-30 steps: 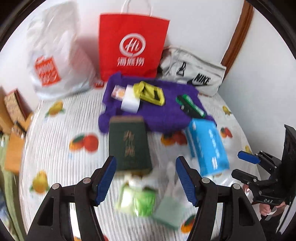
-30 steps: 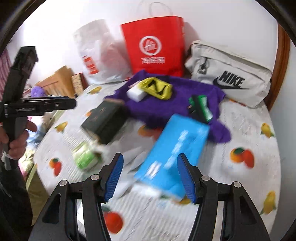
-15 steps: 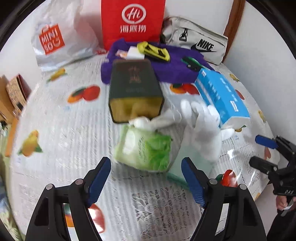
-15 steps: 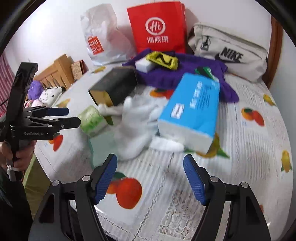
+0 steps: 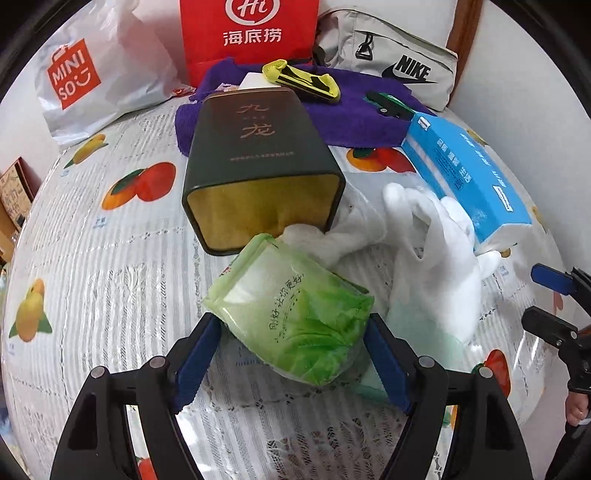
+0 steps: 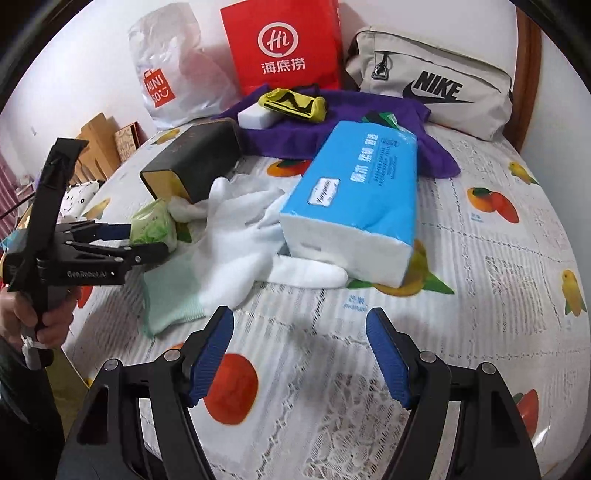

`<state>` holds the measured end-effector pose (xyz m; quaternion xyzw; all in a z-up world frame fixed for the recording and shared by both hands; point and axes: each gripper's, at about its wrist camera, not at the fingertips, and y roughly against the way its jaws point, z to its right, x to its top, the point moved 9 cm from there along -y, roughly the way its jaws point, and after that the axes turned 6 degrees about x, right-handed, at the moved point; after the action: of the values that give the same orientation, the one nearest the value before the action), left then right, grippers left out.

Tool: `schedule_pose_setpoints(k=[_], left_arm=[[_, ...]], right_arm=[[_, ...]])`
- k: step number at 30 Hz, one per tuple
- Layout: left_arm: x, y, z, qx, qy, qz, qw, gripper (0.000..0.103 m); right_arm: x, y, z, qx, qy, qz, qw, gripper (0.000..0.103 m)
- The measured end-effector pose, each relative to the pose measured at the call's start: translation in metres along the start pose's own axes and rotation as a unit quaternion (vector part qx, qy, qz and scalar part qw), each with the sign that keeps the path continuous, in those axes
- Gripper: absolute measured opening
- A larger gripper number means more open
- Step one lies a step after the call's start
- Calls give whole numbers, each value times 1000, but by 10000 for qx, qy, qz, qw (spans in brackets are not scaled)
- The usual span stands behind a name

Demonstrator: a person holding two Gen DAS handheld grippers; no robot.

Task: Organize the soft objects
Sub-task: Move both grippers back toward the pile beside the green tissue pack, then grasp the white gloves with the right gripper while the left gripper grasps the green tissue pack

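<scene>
- Round table with a fruit-print lace cloth (image 5: pixel 122 280) carries everything; items listed from its left edge to its right.
- White plastic shopping bag with an orange logo (image 5: pixel 85 74) stands at the far left edge, against the wall.
- Red paper carrier bag (image 5: pixel 251 33) stands at the far edge, a crumpled purple cloth (image 5: pixel 354 122) in front of it.
- Dark green rectangular tin with a gold inside (image 5: pixel 258 158) lies on its side near the table's middle, open end toward the near edge.
- Green soft plastic pack with a cabbage print (image 5: pixel 295 314) lies just in front of the tin, tilted.
- Left gripper (image 5: pixel 291 365): jaws apart, one on each side of the pack's near end; contact cannot be told.
- White fabric glove (image 6: pixel 240 240) lies crumpled right of the pack, touching it.
- Blue soft pack of tissues (image 6: pixel 362 195) rests partly on the glove, toward the right edge.
- Right gripper (image 6: pixel 299 358): jaws apart over bare cloth at the near edge, nothing between them.
- Beige zip pouch (image 6: pixel 436 81) sits at the far right edge.
</scene>
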<state>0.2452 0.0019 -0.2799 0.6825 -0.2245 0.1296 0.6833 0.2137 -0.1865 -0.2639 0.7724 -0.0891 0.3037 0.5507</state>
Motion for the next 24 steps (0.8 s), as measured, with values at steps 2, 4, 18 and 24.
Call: schedule_pose_setpoints(k=[2, 4, 18, 24], left_arm=[[0, 1, -2, -55, 45, 45, 10000, 78], [-1, 2, -5, -128, 110, 123, 9998, 73], [-33, 33, -23, -371, 254, 234, 9987, 66], [-44, 36, -28, -382, 370, 260, 9982, 75]], right_arm=[[4, -4, -6, 53, 15, 8, 10000, 74], [8, -11, -15, 127, 58, 4, 9999, 74], [20, -64, -41, -327, 499, 127, 9981, 51], [14, -57, -47, -140, 665, 88, 9977, 12]])
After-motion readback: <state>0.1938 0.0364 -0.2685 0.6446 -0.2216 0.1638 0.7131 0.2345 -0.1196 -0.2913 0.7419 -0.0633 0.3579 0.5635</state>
